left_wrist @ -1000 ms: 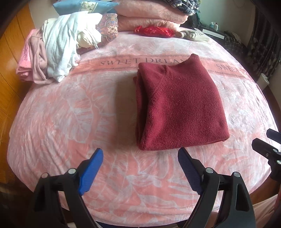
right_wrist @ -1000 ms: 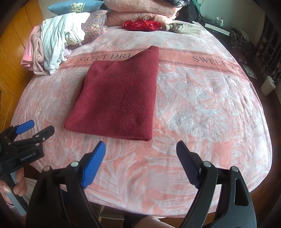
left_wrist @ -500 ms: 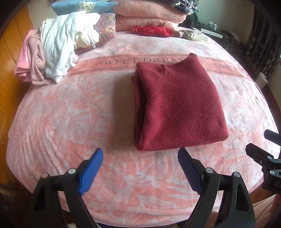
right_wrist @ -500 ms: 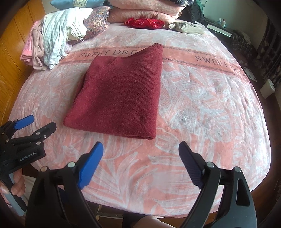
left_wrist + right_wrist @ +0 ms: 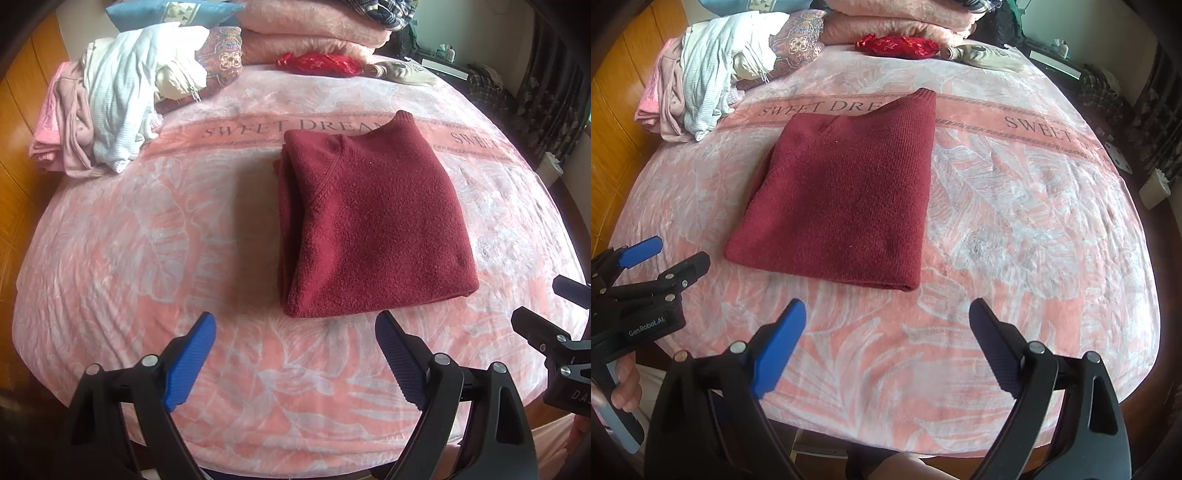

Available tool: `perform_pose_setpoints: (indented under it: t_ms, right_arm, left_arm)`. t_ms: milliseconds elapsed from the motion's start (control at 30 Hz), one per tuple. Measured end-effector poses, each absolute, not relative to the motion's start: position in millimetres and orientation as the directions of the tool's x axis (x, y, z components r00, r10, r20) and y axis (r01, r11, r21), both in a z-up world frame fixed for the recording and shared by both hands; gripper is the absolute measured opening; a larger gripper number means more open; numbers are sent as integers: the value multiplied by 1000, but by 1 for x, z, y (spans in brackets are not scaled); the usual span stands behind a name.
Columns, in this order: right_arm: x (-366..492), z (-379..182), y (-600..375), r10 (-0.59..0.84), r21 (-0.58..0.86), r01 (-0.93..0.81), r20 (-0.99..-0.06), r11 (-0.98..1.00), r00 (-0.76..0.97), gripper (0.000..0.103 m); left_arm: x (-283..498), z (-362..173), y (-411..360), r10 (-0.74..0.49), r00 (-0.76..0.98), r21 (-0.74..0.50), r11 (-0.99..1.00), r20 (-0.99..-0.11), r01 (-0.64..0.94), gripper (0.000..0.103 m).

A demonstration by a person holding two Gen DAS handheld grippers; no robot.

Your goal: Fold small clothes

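Folded maroon sweater [image 5: 373, 221] lay flat on the bed [image 5: 147, 258], mid-blanket, just below the "SWEET DREAMS" band.

Left hand-held gripper [image 5: 295, 354] hovered near the sweater's near edge, fingers apart, nothing between. Right hand-held gripper [image 5: 888, 343] likewise spread and empty; its jaws had just been opening. Pile of unfolded clothes [image 5: 107, 99] sat at the bed's far left corner.

Pink leaf-print blanket-covered bed [image 5: 155, 258] bearing folded maroon sweater [image 5: 373, 229], heaped clothes [image 5: 110, 99], stacked blankets [image 5: 314, 33].
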State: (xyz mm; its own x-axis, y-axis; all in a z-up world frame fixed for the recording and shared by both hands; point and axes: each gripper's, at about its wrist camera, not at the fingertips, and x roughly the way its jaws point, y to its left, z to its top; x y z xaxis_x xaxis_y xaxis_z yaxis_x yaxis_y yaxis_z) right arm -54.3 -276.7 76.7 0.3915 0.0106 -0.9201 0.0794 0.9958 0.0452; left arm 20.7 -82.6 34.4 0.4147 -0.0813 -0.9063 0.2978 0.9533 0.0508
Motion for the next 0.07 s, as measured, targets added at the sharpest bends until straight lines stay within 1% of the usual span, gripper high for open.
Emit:
perform_pose_setpoints:
  t_ms: [67]
  right_arm:
    - [-54, 77, -277, 12, 47, 81, -920, 996, 391, 90]
  left_arm:
    - [21, 34, -82, -80, 417, 53, 953, -905, 299, 88]
